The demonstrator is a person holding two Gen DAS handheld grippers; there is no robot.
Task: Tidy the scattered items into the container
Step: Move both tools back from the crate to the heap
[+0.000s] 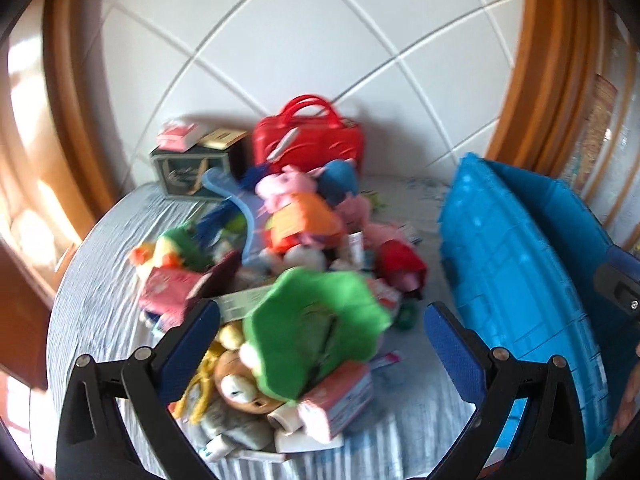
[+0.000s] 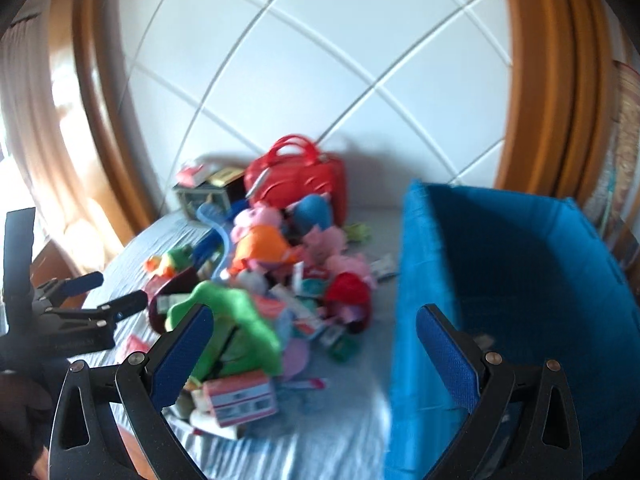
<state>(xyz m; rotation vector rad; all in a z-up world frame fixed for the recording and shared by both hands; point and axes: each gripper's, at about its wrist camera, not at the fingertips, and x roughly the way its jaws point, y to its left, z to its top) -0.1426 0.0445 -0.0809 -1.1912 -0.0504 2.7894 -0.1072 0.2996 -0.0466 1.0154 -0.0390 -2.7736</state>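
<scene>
A heap of toys lies on the striped bed sheet (image 1: 100,288): a green plush (image 1: 316,328), a pink pig plush in orange (image 1: 296,208), a red plush (image 1: 400,264) and pink boxes (image 1: 340,404). The blue container (image 1: 516,288) stands to the right, open, its inside in the right wrist view (image 2: 532,264). My left gripper (image 1: 322,344) is open, jaws wide, just above the green plush. My right gripper (image 2: 314,344) is open and empty between the heap (image 2: 280,280) and the container. The left gripper also shows in the right wrist view (image 2: 100,292).
A red handbag (image 1: 308,140) and a dark box (image 1: 192,168) with small boxes on top stand at the back against the white padded headboard (image 1: 280,40). Orange wooden frames flank both sides.
</scene>
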